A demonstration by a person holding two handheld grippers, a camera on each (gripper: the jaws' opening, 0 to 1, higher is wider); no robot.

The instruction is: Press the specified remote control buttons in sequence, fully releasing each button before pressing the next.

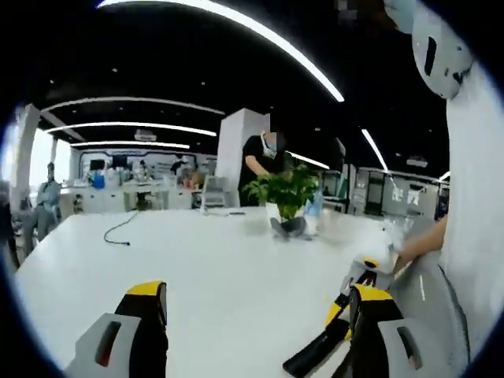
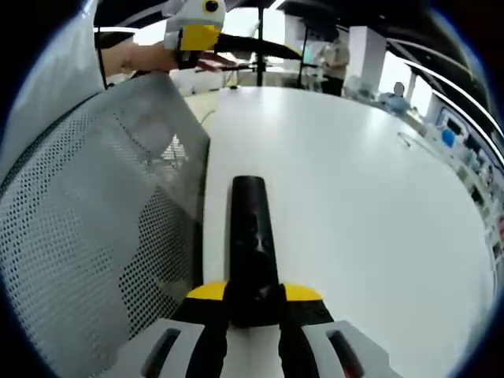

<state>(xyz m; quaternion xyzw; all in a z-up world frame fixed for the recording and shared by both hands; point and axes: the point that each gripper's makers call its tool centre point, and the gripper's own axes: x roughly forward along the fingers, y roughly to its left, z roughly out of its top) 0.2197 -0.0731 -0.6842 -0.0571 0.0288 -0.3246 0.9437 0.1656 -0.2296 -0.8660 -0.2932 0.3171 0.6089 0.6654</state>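
Right gripper (image 2: 250,311): clenched on near end of black remote control (image 2: 252,244), long axis pointing straight away over white table (image 2: 354,181) (mesh chair back (image 2: 94,228) at left). Left gripper (image 1: 260,315): released, jaws wide apart, nothing between.

- The left gripper (image 1: 256,315) hovers with its jaws spread wide apart.
- The right gripper (image 2: 252,303) has its jaws clamped on the black remote (image 2: 252,236), pointing it forward.
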